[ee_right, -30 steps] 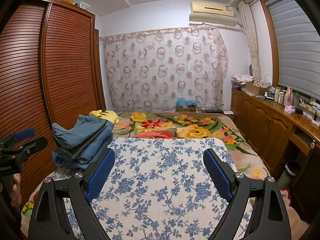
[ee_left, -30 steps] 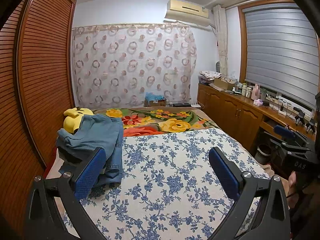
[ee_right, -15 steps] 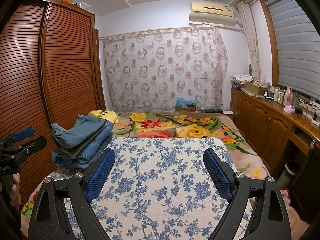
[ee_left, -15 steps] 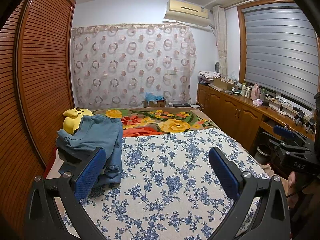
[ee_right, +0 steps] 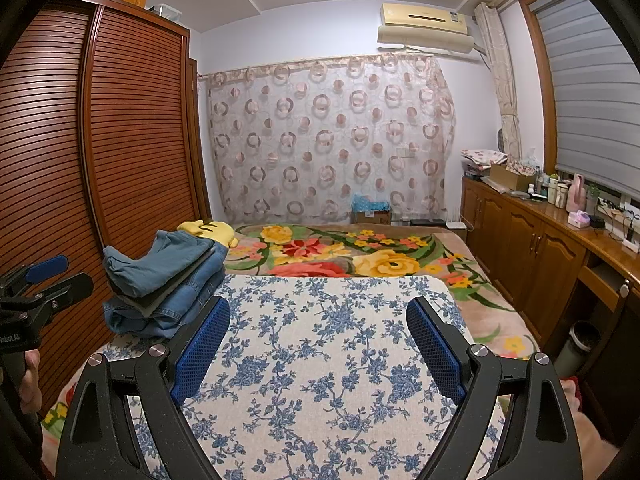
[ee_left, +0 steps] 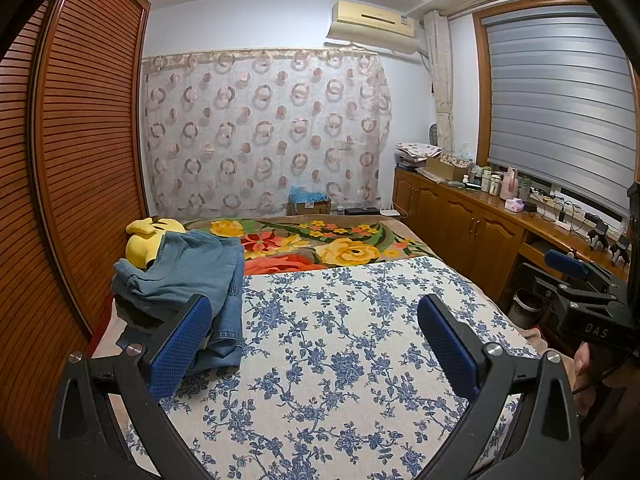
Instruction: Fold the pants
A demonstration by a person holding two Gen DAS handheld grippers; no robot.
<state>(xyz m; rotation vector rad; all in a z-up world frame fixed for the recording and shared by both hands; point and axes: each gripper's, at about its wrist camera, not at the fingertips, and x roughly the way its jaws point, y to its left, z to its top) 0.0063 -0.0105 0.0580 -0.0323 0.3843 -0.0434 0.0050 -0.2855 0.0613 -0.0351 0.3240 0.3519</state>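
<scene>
The right wrist view shows the denim pants (ee_right: 160, 280) as stacked folded layers; the left wrist view (ee_left: 188, 280) shows only their rumpled top against a yellow plush toy (ee_left: 144, 240). Both lie at the bed's left edge. Left tool (ee_left: 314, 344) and right tool (ee_right: 318, 344) gape apart, holding nothing, over the blue-flowered woven cloth (ee_right: 320, 380).

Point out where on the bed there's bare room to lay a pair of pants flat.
The blue floral cloth is bare across its middle, from the pants stack on its left edge over to its right edge beside the wooden cabinets. The flowered blanket beyond it is also free. Crowded: the far left corner, with the stack and yellow plush toy.
</scene>
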